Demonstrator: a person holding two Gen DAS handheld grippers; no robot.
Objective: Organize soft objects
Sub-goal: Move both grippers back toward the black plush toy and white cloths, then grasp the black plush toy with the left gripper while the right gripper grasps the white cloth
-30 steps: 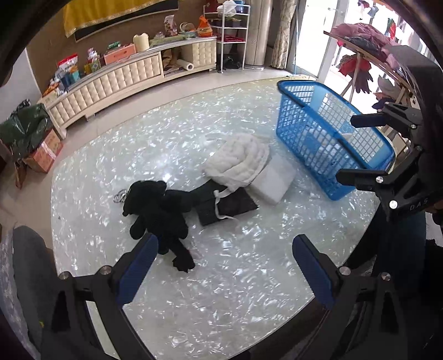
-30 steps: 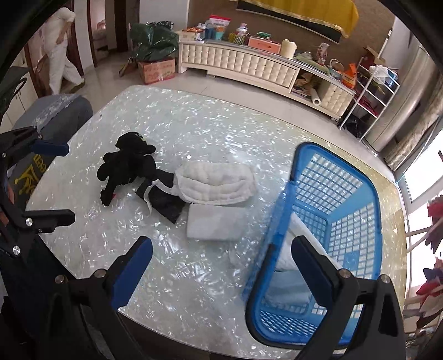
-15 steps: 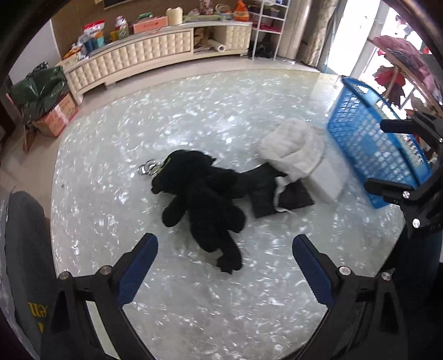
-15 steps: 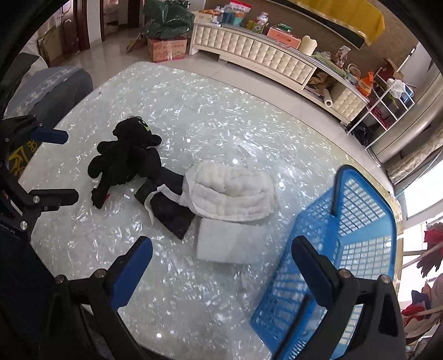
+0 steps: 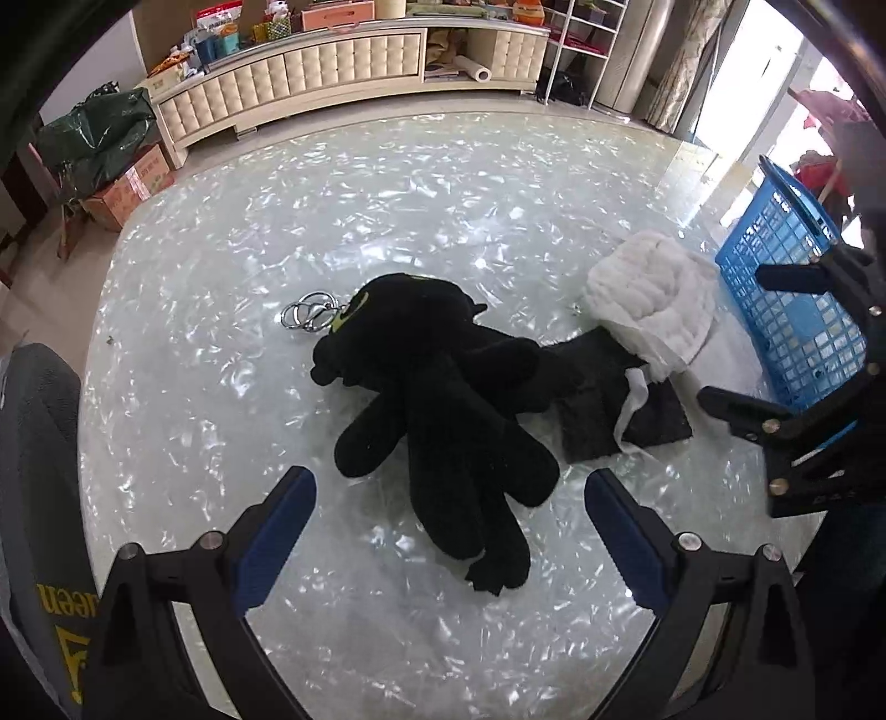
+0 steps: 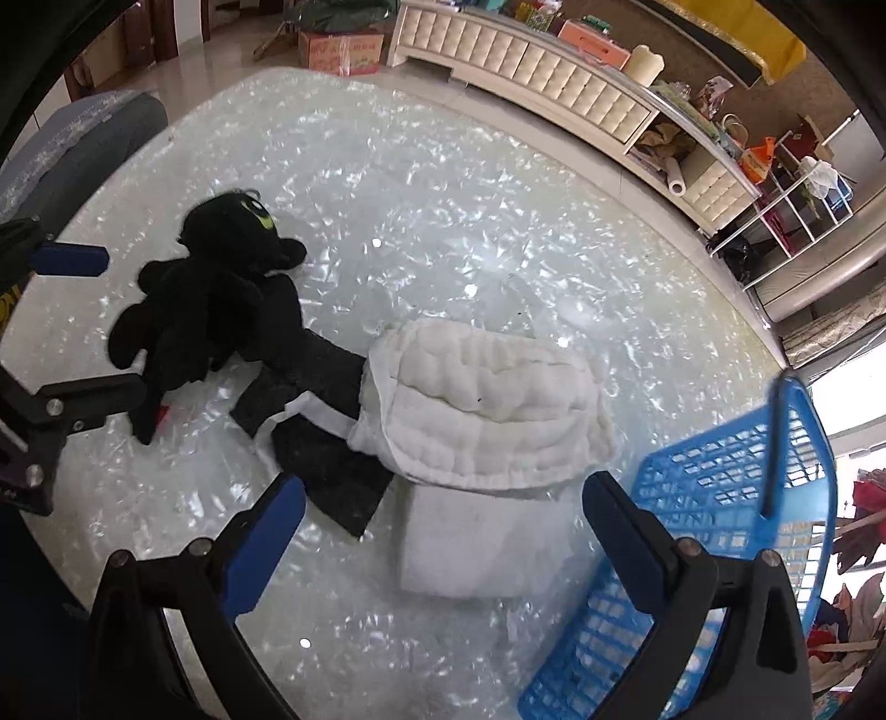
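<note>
Black plush toy between left fingers.

White quilted cloth (folded) overlaps dark cloth.

Little lettering is showing. In the left wrist view, yellow print is running along the grey upholstered seat at the near left edge of the table; it appears mirrored, and only the ending "een" can be made out. The cardboard box on the far floor is carrying red print too small to read.
</note>
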